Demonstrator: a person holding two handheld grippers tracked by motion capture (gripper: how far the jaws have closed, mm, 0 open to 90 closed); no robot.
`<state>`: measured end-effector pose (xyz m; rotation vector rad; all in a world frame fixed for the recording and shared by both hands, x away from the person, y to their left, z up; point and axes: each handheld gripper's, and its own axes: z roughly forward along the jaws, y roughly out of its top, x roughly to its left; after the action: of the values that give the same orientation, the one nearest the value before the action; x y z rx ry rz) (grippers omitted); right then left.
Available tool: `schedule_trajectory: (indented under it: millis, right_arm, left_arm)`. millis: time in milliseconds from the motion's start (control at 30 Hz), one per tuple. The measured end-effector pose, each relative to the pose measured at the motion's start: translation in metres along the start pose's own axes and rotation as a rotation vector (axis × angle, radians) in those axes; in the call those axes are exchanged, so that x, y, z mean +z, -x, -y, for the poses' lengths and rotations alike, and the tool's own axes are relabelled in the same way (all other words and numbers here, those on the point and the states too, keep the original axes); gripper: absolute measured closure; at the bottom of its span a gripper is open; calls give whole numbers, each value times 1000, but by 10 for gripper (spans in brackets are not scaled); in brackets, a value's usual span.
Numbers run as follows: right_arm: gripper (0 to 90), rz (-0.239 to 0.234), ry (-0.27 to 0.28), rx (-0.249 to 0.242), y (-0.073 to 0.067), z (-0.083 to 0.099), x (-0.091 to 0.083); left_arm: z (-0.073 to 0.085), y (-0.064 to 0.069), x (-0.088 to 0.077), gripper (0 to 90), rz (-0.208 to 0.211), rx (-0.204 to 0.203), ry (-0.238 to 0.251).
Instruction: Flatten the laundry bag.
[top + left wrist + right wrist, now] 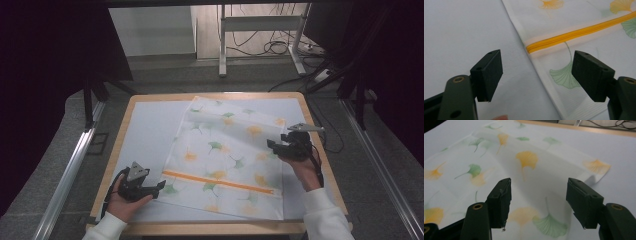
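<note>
2 tools, left point(161, 185) and right point(270, 143), gape over cloth point(225, 155) on white table point(145, 135).

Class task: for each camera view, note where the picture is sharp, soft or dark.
High view: the table is evenly lit, the surroundings nearly black. Left gripper view: the orange zip is crisp, the cloth's far leaves softer. Right gripper view: the leaf prints look soft and washed out.

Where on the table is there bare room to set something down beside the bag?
The widest bare patch lies between the table's left edge and the leaf-print bag, beyond the left gripper. A narrow strip runs along the bag's far edge. The right side is crowded: the right gripper hovers there.
</note>
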<state>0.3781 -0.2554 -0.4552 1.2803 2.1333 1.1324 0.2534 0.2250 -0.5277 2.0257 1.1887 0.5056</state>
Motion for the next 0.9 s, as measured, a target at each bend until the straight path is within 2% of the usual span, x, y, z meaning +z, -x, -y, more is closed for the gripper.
schedule_trajectory:
  millis: [167, 200, 267, 333, 433, 700, 900]
  right_arm:
    - [366, -27, -9, 11, -10, 14, -6]
    - [363, -36, -16, 11, -14, 24, -10]
    - [363, -37, -18, 8, -15, 27, -11]
    - [363, -46, -28, 18, -19, 38, -17]
    - [363, -58, -39, 12, -24, 47, -22]
    - [363, -85, -40, -26, -39, 60, -36]
    - [360, -82, -62, -32, -40, 64, -35]
  left_arm:
    - [0, -1, 1, 247, 1, -3, -14]
    - [-1, 0, 2, 247, 2, -3, -19]
    - [-1, 0, 3, 247, 5, 0, -21]
    - [-2, 3, 7, 247, 14, 9, -32]
    - [-3, 6, 10, 247, 21, 19, -43]
    - [-2, 10, 18, 240, 23, 20, -85]
    - [-1, 12, 23, 313, 31, 23, -113]
